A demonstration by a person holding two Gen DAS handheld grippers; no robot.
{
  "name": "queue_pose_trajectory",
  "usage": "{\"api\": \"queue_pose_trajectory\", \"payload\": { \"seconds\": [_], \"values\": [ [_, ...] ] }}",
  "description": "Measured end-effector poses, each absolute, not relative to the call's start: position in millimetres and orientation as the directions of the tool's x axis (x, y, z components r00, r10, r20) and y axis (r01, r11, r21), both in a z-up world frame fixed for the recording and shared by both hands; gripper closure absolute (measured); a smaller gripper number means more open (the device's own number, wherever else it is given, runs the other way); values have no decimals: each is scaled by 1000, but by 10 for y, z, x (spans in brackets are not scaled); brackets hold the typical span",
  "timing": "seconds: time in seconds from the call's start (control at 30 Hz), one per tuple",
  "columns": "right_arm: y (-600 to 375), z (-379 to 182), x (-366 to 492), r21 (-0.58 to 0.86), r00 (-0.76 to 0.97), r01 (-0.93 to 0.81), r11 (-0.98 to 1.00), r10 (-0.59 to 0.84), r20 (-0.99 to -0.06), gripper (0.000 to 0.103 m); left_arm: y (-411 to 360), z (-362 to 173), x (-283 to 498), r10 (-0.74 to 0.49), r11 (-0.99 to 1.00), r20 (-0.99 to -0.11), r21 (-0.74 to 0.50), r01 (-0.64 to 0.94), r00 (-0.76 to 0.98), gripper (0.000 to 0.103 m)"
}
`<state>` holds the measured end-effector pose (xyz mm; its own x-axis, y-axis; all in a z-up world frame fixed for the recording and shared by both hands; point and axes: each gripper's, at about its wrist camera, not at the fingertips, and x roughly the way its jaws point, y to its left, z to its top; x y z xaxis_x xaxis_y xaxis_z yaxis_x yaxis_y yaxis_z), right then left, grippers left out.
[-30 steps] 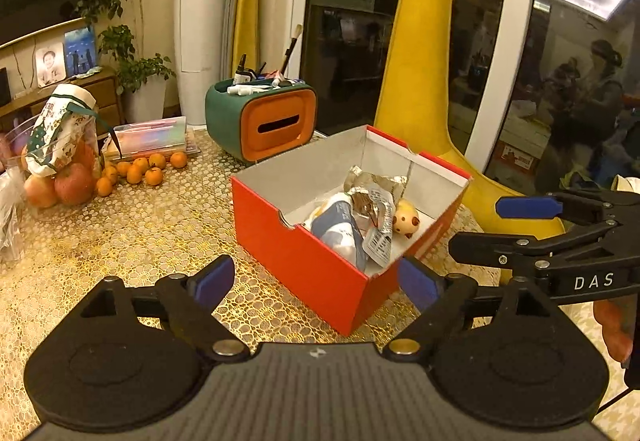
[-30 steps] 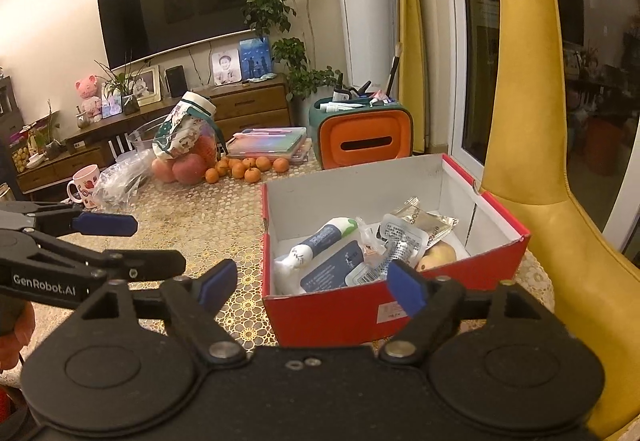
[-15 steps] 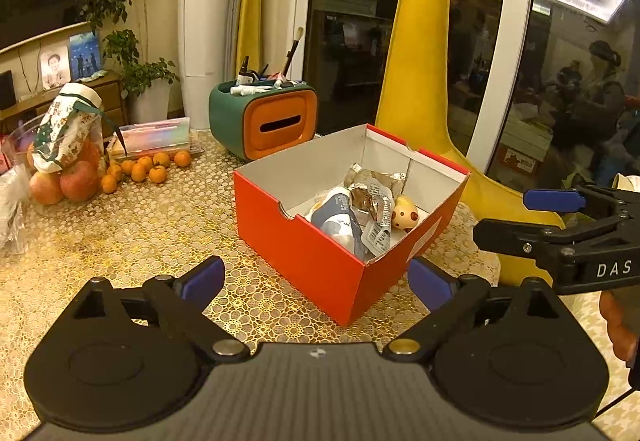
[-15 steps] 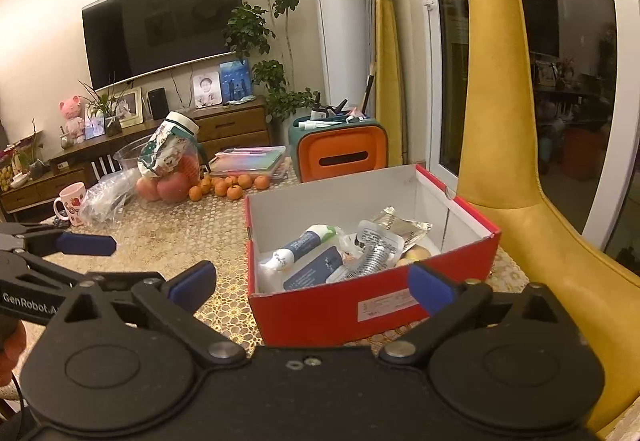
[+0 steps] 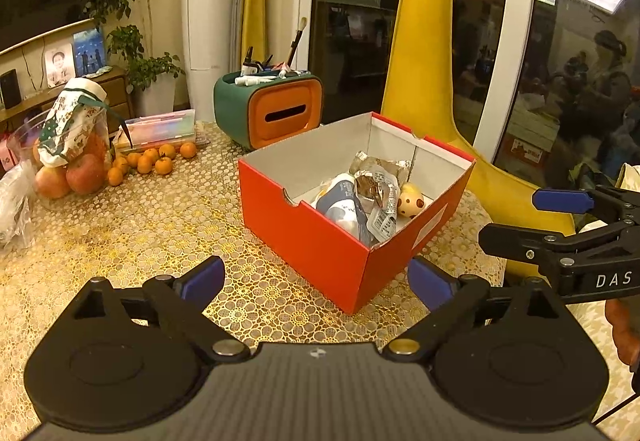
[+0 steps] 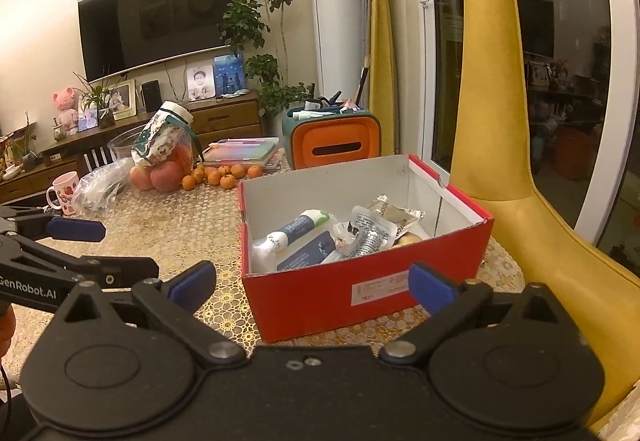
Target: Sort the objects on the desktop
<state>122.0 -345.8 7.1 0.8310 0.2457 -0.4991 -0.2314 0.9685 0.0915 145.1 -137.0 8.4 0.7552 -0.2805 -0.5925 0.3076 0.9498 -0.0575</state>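
A red box (image 5: 320,241) with a white inside stands on the gold-patterned table (image 5: 140,225). It holds a white and blue tube (image 6: 296,233), foil packets (image 6: 394,215), a blister pack (image 6: 370,235) and a spotted egg toy (image 5: 411,201). My left gripper (image 5: 316,277) is open and empty, a little in front of the box's near corner. My right gripper (image 6: 314,283) is open and empty, in front of the box's labelled side (image 6: 360,293). Each gripper shows in the other's view, the right (image 5: 560,225) and the left (image 6: 76,241).
A green and orange organiser (image 5: 276,109) with pens stands behind the box. Small oranges (image 5: 154,161), apples (image 5: 68,177), a wrapped jar (image 5: 70,121) and a pastel case (image 5: 160,125) lie at the back left. A yellow chair (image 6: 500,121) stands right of the table. A mug (image 6: 64,193) sits far left.
Both grippers have drawn back from the box and risen a little; the box looks smaller and farther. Both stay open and empty.
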Motion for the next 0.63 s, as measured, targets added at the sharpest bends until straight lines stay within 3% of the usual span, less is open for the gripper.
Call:
{"api": "queue_pose_trajectory", "payload": {
  "seconds": [0.63],
  "values": [
    [-3357, -14, 1192, 106, 821, -202, 974, 228, -524, 0, -1232, 61, 1356, -317, 941, -590, -98, 324, 742, 5]
  ]
}}
